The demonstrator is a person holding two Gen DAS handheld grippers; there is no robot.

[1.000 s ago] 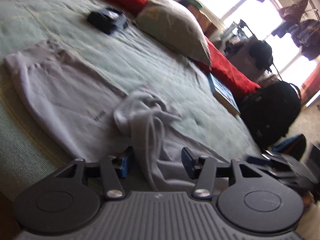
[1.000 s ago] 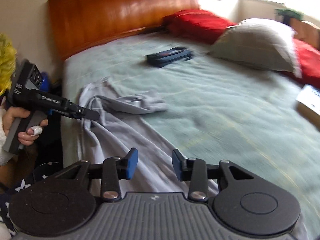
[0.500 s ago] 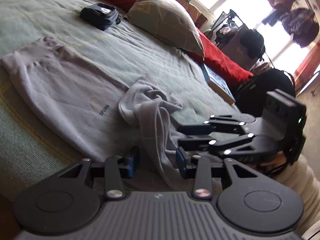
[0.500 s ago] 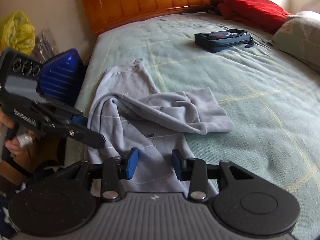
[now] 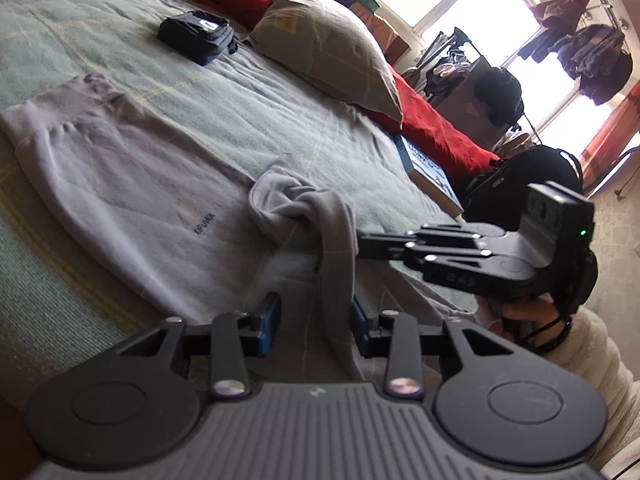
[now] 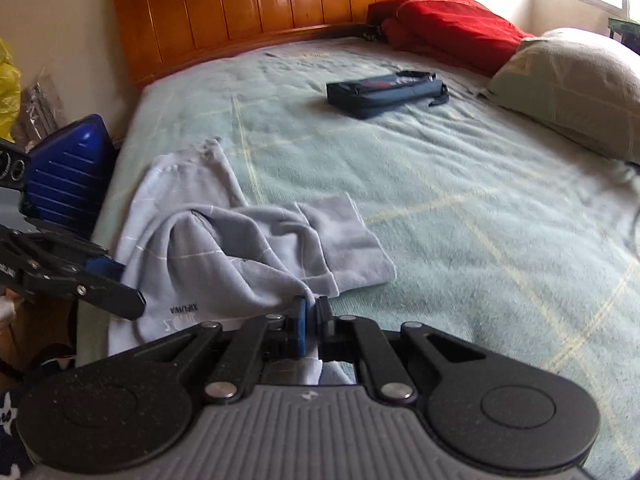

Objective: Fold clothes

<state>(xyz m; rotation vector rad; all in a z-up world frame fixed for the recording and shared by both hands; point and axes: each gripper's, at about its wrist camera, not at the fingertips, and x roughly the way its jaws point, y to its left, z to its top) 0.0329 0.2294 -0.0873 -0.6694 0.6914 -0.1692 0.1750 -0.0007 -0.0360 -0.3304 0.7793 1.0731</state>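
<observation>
Right gripper point(image 6: 311, 316) clenched on grey garment point(image 6: 224, 256); left gripper point(image 5: 314, 320) closing, fabric between; pouch point(image 6: 384, 90) beyond.

Pale grey garment point(image 6: 224, 256) with dark lettering; pale green blanket point(image 6: 460, 184) crossed by thin yellow lines; red bedding point(image 6: 448, 28); beige pillow point(image 5: 332, 56); navy pouch point(image 6: 384, 90); orange-brown wooden headboard point(image 6: 260, 8); black grippers with blue pads point(image 6: 299, 326).
</observation>
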